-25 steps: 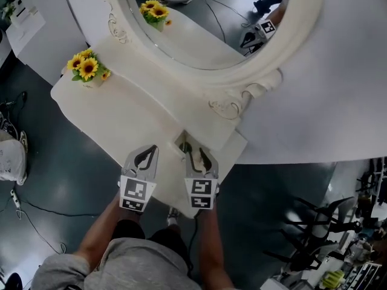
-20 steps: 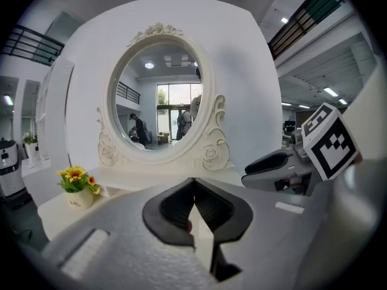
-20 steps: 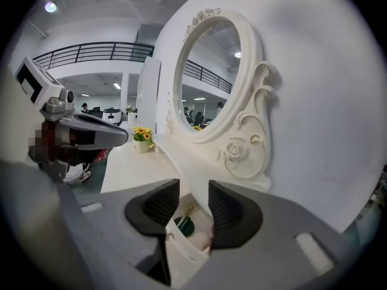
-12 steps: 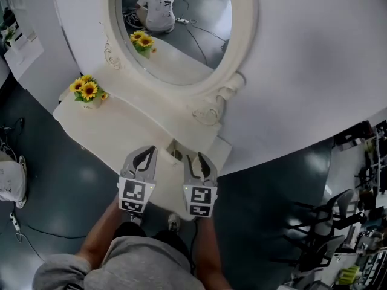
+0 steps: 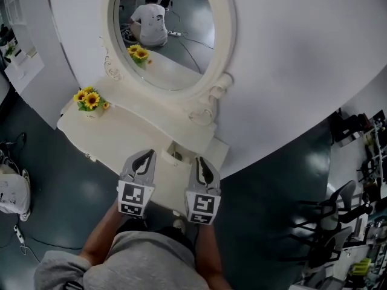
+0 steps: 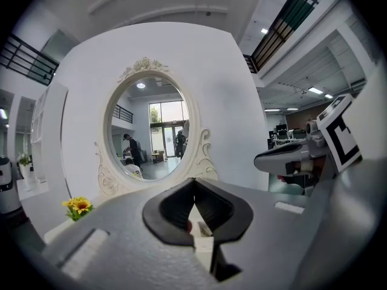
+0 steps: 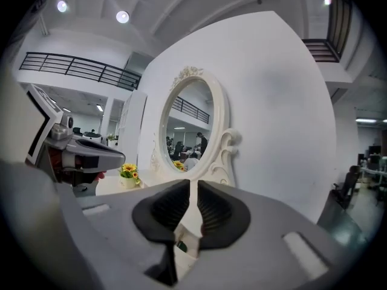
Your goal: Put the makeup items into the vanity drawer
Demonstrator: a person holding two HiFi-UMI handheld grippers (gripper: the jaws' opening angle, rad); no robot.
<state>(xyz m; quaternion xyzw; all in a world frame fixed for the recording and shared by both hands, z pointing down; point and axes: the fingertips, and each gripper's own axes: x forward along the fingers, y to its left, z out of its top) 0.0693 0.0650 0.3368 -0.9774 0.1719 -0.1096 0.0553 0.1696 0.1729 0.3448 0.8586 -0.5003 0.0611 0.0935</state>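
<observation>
Just beyond both tools, at twelve o'clock from the person, the vanity drawer (image 5: pixel 171 153) stood pulled out at the right end of the surface (image 5: pixel 121 132). Small things glimpsed inside it looked like the makeup items (image 7: pixel 181 246), though they were too small to name. The left hand-held gripper (image 5: pixel 147 154) was closed on nothing, its tips touching. The right hand-held gripper (image 5: pixel 200 160) had just been closing and showed only a narrow slit between its jaws, also empty. Both pointed toward the mirror (image 5: pixel 163 29), apart from the drawer, and sunflowers (image 5: pixel 89 99) sat at ten o'clock from it. The risk, as I judged it, was that the drawer could be left open, or that a one-sided push on its front could skew and jam it
</observation>
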